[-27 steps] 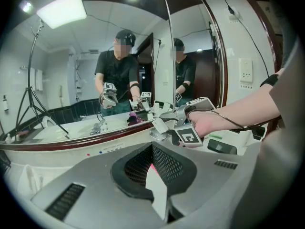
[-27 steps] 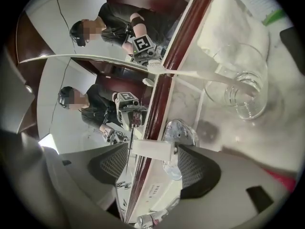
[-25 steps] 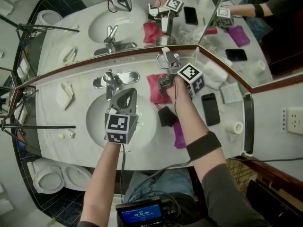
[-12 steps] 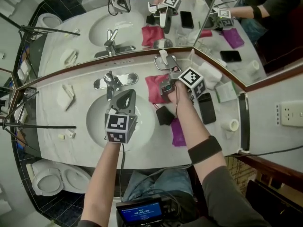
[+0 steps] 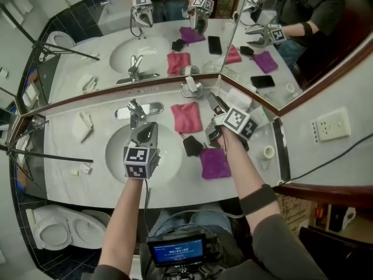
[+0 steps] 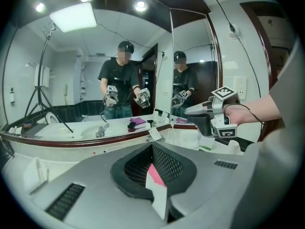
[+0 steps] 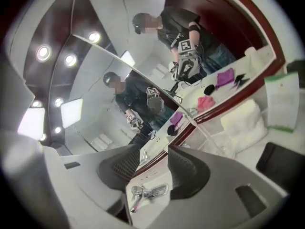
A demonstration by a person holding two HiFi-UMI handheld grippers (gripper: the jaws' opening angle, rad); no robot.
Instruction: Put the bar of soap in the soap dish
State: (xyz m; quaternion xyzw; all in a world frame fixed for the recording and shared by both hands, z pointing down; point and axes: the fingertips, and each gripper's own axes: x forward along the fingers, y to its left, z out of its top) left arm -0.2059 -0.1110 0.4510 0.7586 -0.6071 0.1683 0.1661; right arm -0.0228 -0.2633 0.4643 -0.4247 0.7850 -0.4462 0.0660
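Observation:
The white bar of soap (image 5: 189, 83) lies in the chrome wire soap dish (image 5: 197, 91) at the foot of the mirror; it also shows small in the left gripper view as soap (image 6: 153, 133). My right gripper (image 5: 210, 120) hovers to the right of the pink cloth, clear of the dish. Its jaws have just been closing and stand part open with nothing between them (image 7: 155, 168). My left gripper (image 5: 144, 134) hangs over the sink basin (image 5: 116, 156) just in front of the faucet (image 5: 135, 108), shut and empty (image 6: 159, 175).
On the counter lie a pink cloth (image 5: 186, 116), a purple cloth (image 5: 214, 162) and a small black object (image 5: 191, 146). A folded white towel (image 5: 240, 98) sits in the mirror corner, with a white roll (image 5: 268, 152) to its right. A tripod leg (image 5: 46, 154) crosses the left side.
My right gripper has drawn back from the soap dish, rolled, and narrowed its jaws; the soap stays in the dish. The left gripper has risen slightly over the basin.

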